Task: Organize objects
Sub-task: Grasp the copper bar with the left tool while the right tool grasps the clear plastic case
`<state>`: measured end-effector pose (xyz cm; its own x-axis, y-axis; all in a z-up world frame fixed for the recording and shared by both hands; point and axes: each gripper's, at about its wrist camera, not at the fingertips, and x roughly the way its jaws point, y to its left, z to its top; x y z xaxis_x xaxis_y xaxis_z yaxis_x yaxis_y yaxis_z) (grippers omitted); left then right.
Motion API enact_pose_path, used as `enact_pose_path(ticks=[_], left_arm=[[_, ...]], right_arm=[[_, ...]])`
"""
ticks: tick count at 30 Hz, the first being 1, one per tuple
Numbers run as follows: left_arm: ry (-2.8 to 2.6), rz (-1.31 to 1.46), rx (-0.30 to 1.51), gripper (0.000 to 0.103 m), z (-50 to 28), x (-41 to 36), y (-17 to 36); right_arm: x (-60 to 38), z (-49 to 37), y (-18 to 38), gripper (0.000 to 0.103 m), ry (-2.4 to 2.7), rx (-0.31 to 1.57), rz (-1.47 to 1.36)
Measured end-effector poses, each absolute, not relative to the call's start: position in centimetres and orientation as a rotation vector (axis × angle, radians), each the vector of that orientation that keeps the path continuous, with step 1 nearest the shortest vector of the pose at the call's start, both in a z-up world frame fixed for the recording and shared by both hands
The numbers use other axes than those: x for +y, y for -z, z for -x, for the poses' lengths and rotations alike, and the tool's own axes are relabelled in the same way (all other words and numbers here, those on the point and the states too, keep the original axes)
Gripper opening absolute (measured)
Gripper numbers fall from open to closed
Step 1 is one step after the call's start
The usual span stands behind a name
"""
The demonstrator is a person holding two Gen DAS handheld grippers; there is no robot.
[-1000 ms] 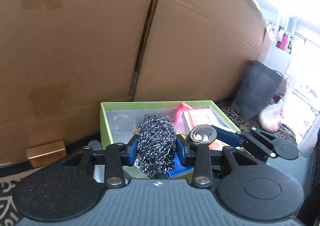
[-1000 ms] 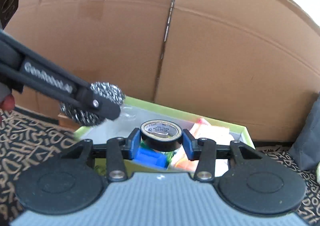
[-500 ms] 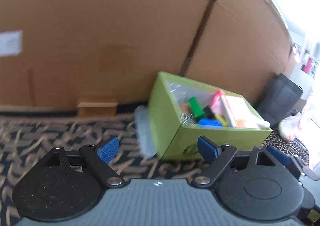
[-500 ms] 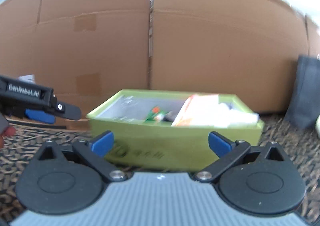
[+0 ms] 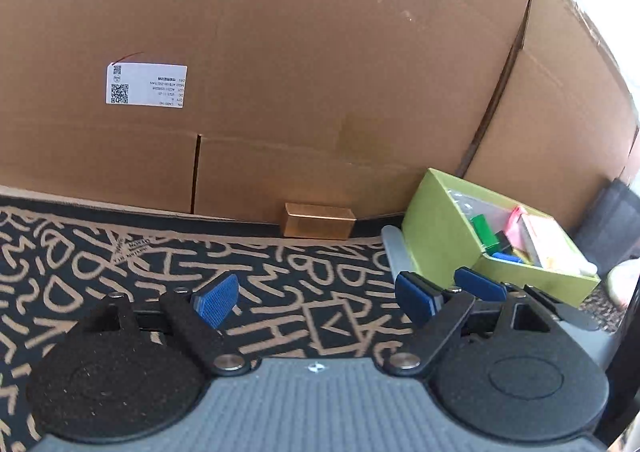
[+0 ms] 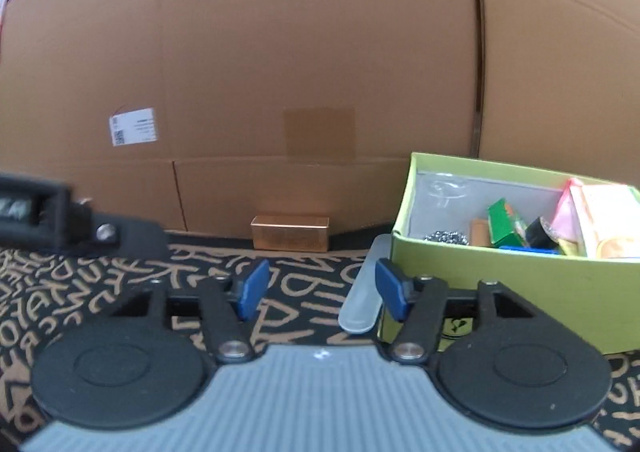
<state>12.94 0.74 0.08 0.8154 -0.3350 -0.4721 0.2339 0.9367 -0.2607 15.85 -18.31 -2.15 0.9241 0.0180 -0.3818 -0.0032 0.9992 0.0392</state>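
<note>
Both grippers [image 5: 316, 298] [image 6: 320, 288] empty, jaws apart; right closing; green box [image 6: 500, 288] right of them.

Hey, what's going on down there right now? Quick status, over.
Left gripper open, empty. Right gripper open, empty, jaws just closing partway. Scrubber and tape in green box. Grey case and gold box on mat.

white label [image 5: 146, 84] on the cardboard wall [image 5: 320, 72] — qr codes, print unreadable.
</note>
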Motion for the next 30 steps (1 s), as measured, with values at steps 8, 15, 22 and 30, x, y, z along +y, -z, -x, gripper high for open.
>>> enact_pose_path(ticks=[8,15,22,30], left_arm=[[0.316,0.161,0.536,0.089,-16.6,-2.0,0.1],[0.327,0.045,0.535,0.089,-23.3,-3.7,1.4],[0.378,-0.06,0.569,0.089,-28.3,-5.4,3.4],[0.477,-0.176,0.593,0.02,-28.2,-7.5,5.0]], right_arm=[[-18.2,-17.4,3.5,0.058,0.194,0.458,-0.026],[-16.2,-20.7,4.8,0.061,0.1,0.572,0.027],[-17.0,-21.9,5.8,0.077,0.149,0.651,-0.015],[-17.9,-21.7,5.6,0.079,0.152,0.67,-0.06]])
